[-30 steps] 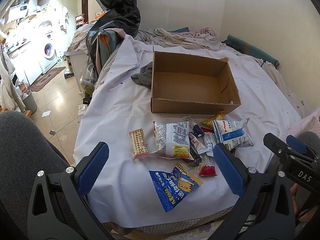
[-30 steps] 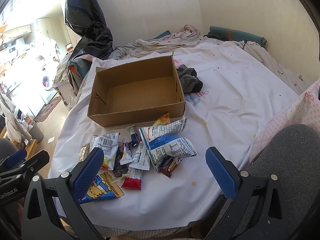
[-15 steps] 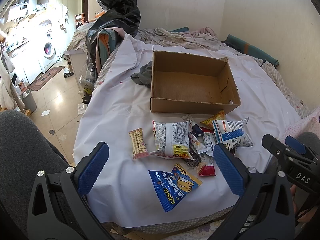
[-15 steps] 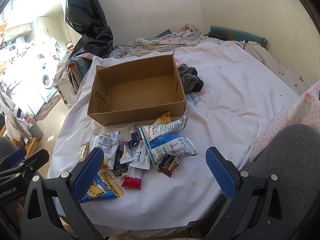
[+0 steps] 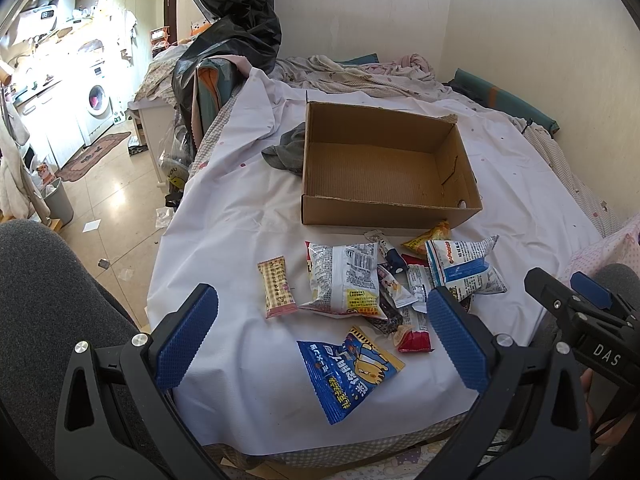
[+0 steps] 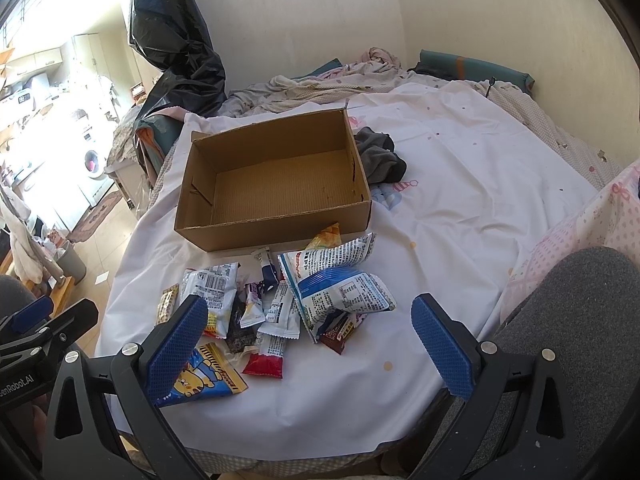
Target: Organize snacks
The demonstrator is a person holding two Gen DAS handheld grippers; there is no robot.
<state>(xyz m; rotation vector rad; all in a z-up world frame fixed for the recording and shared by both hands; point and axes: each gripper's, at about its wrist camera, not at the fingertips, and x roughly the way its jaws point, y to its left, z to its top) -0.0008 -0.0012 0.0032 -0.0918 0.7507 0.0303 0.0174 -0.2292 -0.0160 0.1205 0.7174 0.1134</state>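
We hold the left gripper [image 5: 320, 336] low over the near edge of the bed, its two blue-padded fingers [image 5: 186, 336] spread wide with nothing between them, pointing forward across the white sheet [image 5: 224, 216] toward the snacks. The right gripper [image 6: 308, 344] sits at about the same height just to the right, jaws likewise wide apart and empty, and each tool shows at the edge of the other's view. Just beyond our fingertips lies the blue cartoon packet [image 5: 348, 368], flat on the sheet and closest to us. Past it the snacks form a loose heap: a silver-white bag [image 5: 344, 278] with a yellow label, a small tan checked bar [image 5: 276, 286] lying apart on its left, a red-ended wrapper [image 5: 412, 338], several small white sachets overlapping in the middle, and a puffed blue-and-white bag [image 6: 340, 284] on the right, resting partly on a dark brown bar [image 6: 338, 332]. An orange packet [image 6: 326, 238] pokes out behind that bag, touching the front wall of the cardboard box [image 6: 276, 220]. The box stands open-topped on the sheet just behind the heap, with none of the snacks in it. A crumpled grey cloth [image 6: 380, 156] lies against one side of the box, and a black plastic bag [image 5: 236, 28] looms near the head of the bed.
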